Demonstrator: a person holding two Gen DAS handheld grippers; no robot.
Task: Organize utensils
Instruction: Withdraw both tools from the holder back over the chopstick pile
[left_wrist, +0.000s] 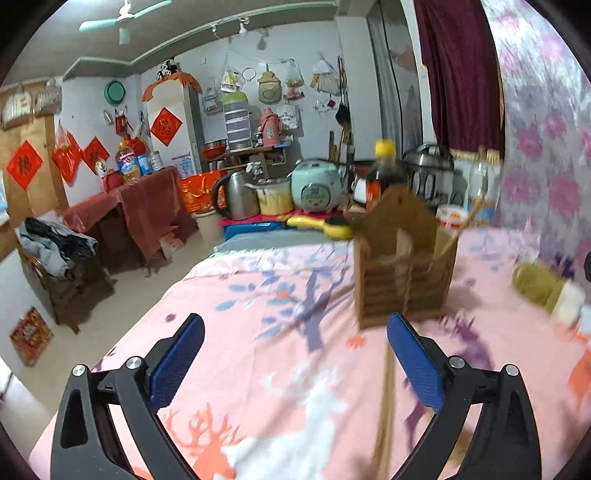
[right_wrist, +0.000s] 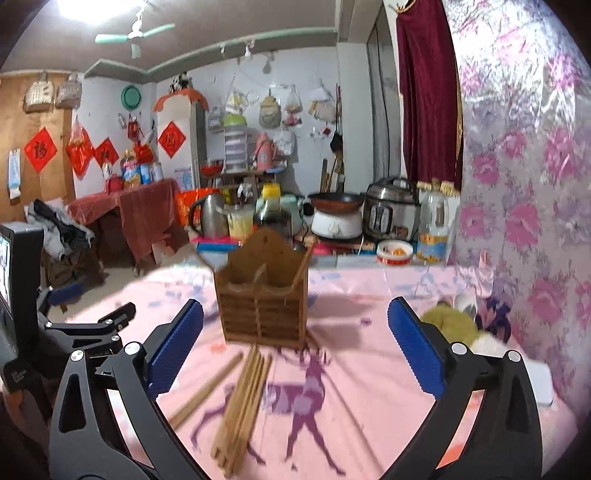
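A brown wooden utensil holder stands on the pink deer-print cloth, with one chopstick leaning in its right compartment; it shows mid-table in the right wrist view. Several wooden chopsticks lie loose on the cloth in front of the holder, between my right fingers. One blurred chopstick lies by the left gripper's right finger. My left gripper is open and empty, left of the holder. My right gripper is open and empty above the chopsticks. The left gripper's body shows at the left edge.
A yellow-green cloth bundle lies right of the holder near the floral wall. Beyond the table's far edge stand a soy-sauce bottle, a kettle, rice cookers and a wok.
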